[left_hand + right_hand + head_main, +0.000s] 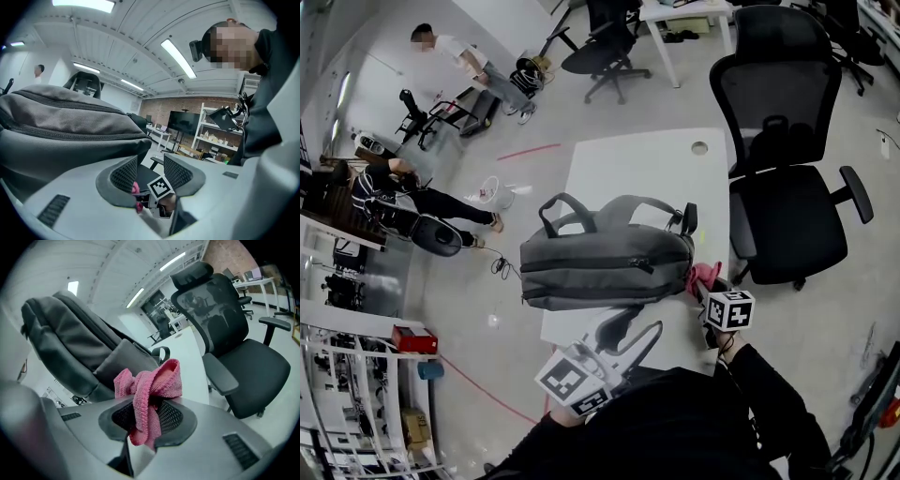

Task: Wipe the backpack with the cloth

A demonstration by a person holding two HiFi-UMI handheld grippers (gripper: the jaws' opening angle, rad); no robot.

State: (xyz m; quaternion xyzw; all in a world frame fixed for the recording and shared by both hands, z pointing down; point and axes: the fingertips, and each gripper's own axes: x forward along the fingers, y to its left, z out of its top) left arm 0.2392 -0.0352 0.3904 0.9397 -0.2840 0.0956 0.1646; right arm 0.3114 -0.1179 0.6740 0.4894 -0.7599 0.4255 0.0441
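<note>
A grey backpack (609, 261) lies on its side across the white table (647, 164). My right gripper (705, 286) is shut on a bunched pink cloth (150, 387), held at the backpack's right end, low by the table top. In the head view the pink cloth (703, 275) shows just beside the bag's corner. My left gripper (150, 173) stands open with nothing between its jaws, at the near side of the backpack (65, 126), just below its long side. Through its jaws I see the right gripper's marker cube (160, 187) and a bit of pink.
A black office chair (787, 178) stands right of the table, close to my right hand. Another chair (609, 47) and a white desk stand farther back. Two people are on the floor area at the left, well away. Shelving runs along the lower left.
</note>
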